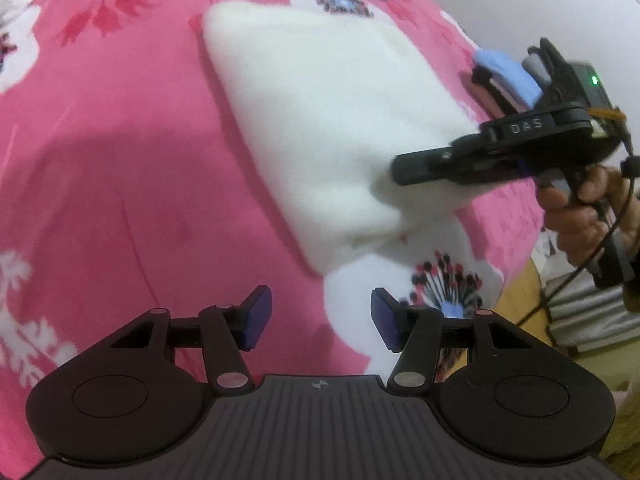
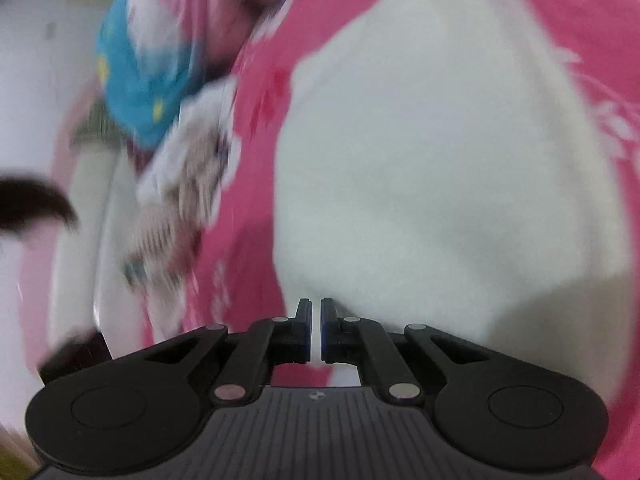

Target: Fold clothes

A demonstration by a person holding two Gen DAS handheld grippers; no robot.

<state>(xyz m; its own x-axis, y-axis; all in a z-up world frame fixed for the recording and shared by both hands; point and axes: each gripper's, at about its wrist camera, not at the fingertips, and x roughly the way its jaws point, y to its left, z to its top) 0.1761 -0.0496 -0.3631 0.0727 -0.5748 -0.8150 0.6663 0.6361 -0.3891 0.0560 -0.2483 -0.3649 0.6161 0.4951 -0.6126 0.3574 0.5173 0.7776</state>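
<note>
Right gripper (image 1: 404,170) had its fingers pinching the white garment's (image 1: 320,120) edge, probably to fold it; left gripper (image 1: 321,320) hovered, fingers spread.

Folded white garment (image 1: 320,128) on pink bedspread (image 1: 100,152)

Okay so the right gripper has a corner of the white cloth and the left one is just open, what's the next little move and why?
Probably bring the left gripper forward to the near corner of the white cloth and close on it. Its jaws stand open over the pink floral bedspread, holding nothing, while the right gripper pinches the cloth's right edge with jaws nearly shut. Two held corners would let the fold go evenly.
</note>
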